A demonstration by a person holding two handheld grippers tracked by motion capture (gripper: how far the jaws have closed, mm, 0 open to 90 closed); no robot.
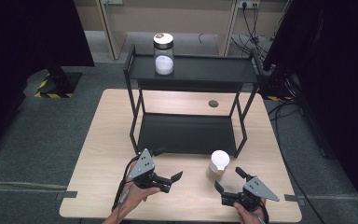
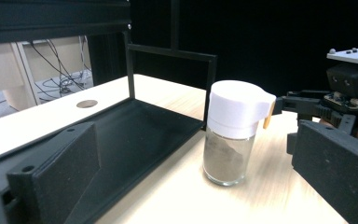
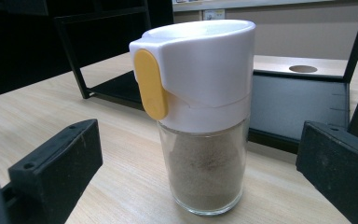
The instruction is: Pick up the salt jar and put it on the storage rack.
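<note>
A glass shaker [image 1: 217, 164] with a white lid, a yellow tab and brown powder stands on the wooden table [image 1: 107, 140], just in front of the black shelf rack's right leg. My right gripper [image 1: 228, 179] is open right behind it; in the right gripper view the shaker [image 3: 205, 84] stands close up between the spread jaws, untouched. My left gripper [image 1: 173, 181] is open to the shaker's left, pointing at it. From the left gripper view the shaker [image 2: 230, 135] is a short way ahead, with the right gripper [image 2: 349, 88] beyond it.
The black two-tier rack [image 1: 186, 133] stands mid-table. A glass jar [image 1: 163, 53] with white contents sits on its top tier [image 1: 214, 70]. A round cable hole [image 1: 213, 103] lies behind the rack. Dark curtains flank the table on both sides.
</note>
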